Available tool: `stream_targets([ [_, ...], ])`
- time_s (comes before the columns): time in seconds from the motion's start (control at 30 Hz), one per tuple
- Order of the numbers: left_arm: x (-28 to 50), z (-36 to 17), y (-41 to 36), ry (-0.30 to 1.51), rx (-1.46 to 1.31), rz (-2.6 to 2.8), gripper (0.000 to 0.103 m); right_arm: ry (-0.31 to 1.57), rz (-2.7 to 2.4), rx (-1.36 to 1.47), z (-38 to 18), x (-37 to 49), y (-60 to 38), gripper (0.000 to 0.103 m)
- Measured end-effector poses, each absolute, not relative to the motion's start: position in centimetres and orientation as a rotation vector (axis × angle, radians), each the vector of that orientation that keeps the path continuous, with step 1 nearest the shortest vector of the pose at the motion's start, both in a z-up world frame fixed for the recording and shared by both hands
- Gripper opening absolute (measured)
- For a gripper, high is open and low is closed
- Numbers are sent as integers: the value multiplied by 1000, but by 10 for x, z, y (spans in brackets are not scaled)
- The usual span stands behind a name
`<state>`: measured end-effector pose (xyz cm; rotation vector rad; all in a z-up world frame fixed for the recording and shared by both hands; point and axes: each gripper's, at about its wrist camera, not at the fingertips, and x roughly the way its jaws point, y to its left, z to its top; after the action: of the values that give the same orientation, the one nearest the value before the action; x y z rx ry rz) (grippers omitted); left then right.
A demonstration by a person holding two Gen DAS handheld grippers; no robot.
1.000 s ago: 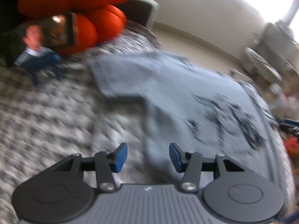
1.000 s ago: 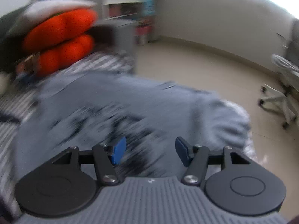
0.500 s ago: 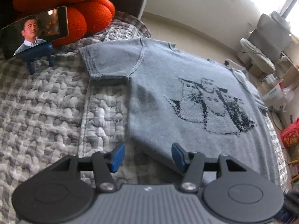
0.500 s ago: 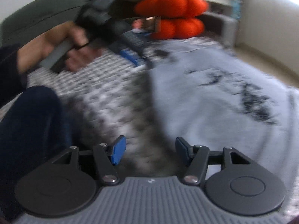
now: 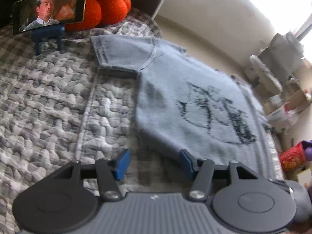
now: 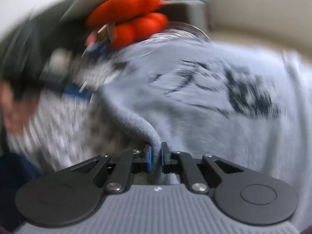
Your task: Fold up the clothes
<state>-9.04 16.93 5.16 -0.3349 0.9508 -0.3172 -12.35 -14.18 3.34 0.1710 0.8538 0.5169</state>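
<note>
A light blue knitted short-sleeve sweater (image 5: pixel 175 97) with a dark printed figure lies spread on a grey checked quilt (image 5: pixel 39 107). My left gripper (image 5: pixel 154 162) is open, just above the quilt at the sweater's lower left hem corner, with the right finger at the hem edge. In the blurred right wrist view my right gripper (image 6: pixel 156 157) is shut on a raised fold of the sweater's (image 6: pixel 214 107) hem edge. The left gripper and the hand holding it show blurred at the left (image 6: pixel 56 72).
A phone (image 5: pixel 48 11) on a blue stand plays a video at the quilt's far left, in front of an orange knotted cushion (image 5: pixel 105 5). Beyond the bed's right edge are an office chair (image 5: pixel 273 66), shelves and a red bag (image 5: pixel 292 156).
My right gripper has closed on the sweater's hem and lifted a fold of it. My left gripper has moved a little nearer the lower left hem corner and stays open.
</note>
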Motion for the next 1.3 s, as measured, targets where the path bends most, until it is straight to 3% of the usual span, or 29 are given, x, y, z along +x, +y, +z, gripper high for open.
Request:
stream_targets([
  [0.17,-99,52,145,937,-250,-401,57,954,512,496,17,-97,-179,10],
  [0.43,-83,45,118,900,-343,-435,58,985,509,537,11,-96,-182,14],
  [0.57,-85,43,107,871,-366,-446,65,983,507,532,9,-96,-181,17],
  [0.6,-84,42,103,872,-344,-438,63,983,507,532,9,-95,-180,17],
  [0.67,-83,39,99,882,-329,-441,49,981,507,532,8,-95,-179,17],
  [0.73,-83,39,98,883,-331,-443,10,980,507,531,7,-94,-178,18],
  [0.87,-88,46,104,878,-315,-424,8,975,509,539,6,-94,-178,20],
  [1.0,-103,64,115,877,-327,-406,7,956,524,532,11,-101,-177,31],
  [1.3,-155,107,147,896,-329,-332,7,919,556,407,30,-131,-170,40],
])
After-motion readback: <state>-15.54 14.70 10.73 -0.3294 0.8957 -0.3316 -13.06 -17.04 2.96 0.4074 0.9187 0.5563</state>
